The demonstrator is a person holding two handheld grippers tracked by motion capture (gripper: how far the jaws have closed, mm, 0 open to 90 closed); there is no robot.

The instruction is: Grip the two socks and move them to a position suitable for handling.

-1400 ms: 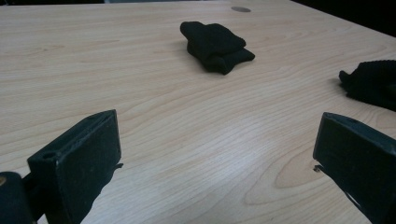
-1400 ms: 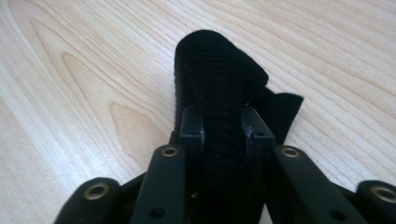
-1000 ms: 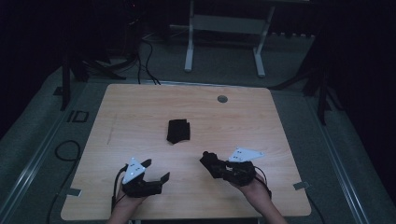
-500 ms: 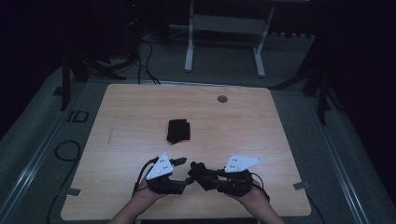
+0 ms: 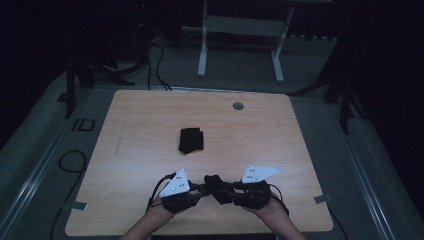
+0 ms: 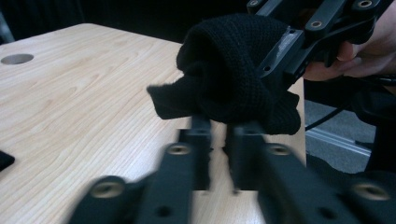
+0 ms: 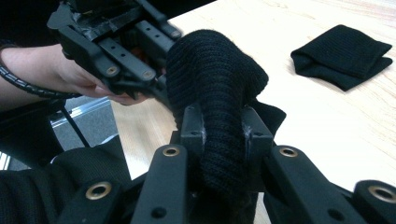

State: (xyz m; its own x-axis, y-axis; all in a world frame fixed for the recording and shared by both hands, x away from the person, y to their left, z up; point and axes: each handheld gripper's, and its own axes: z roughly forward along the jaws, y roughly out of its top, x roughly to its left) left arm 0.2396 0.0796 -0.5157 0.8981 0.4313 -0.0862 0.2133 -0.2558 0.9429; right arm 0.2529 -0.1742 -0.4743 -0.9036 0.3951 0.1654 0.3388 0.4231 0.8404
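1. Left gripper (image 5: 200, 189) & right gripper (image 5: 231, 187) meet tip to tip at near table edge, both on same black knit cloth (image 5: 216, 184).
2. Right gripper (image 7: 223, 125): jaws clamped on cloth (image 7: 212, 88), fabric bulging up btwn them.
3. Left gripper (image 6: 218, 135): jaws have just been closing, now nearly together, pinching lower edge of cloth (image 6: 229, 74); cloth held above tabletop.
4. Hands hold both grippers from bottom of high view.
5. Farther out, mid-table: folded black cloth (image 5: 191, 140) lying flat, well apart from grippers.
6. Far edge of table (image 5: 150, 125): round grommet hole (image 5: 238, 106).
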